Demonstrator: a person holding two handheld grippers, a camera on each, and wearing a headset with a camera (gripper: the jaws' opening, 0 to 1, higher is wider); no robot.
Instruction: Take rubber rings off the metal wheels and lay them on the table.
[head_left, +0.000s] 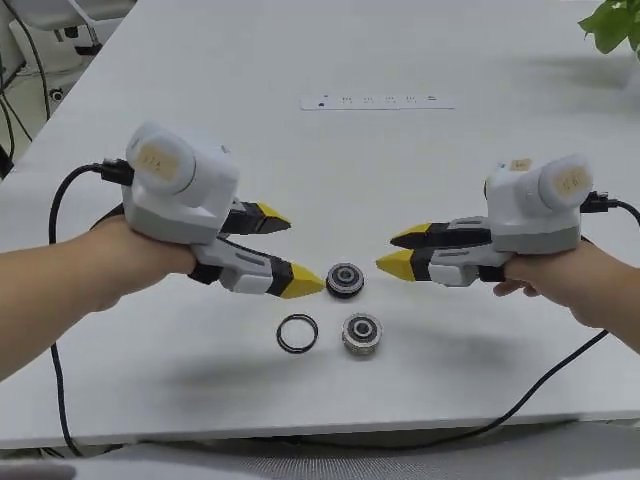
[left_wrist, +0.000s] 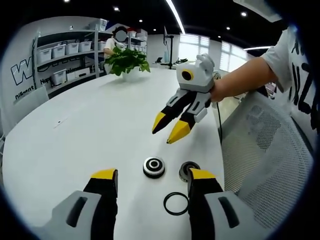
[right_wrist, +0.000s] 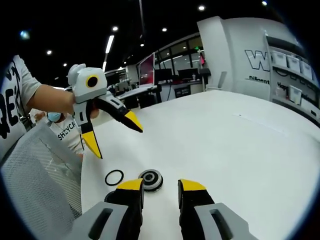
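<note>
Left gripper (head_left: 300, 253) (jaws apart) just beside wheel (head_left: 345, 280).

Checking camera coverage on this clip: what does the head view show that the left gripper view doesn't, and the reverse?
Head view adds: the left hand-held gripper whole, in the person's hand, with its black cable.
Left gripper view adds: shelves of bins, a mesh chair and a person at the table's far end.
Shared: the farther metal wheel, the nearer metal wheel, the loose rubber ring and the open right hand-held gripper.
</note>
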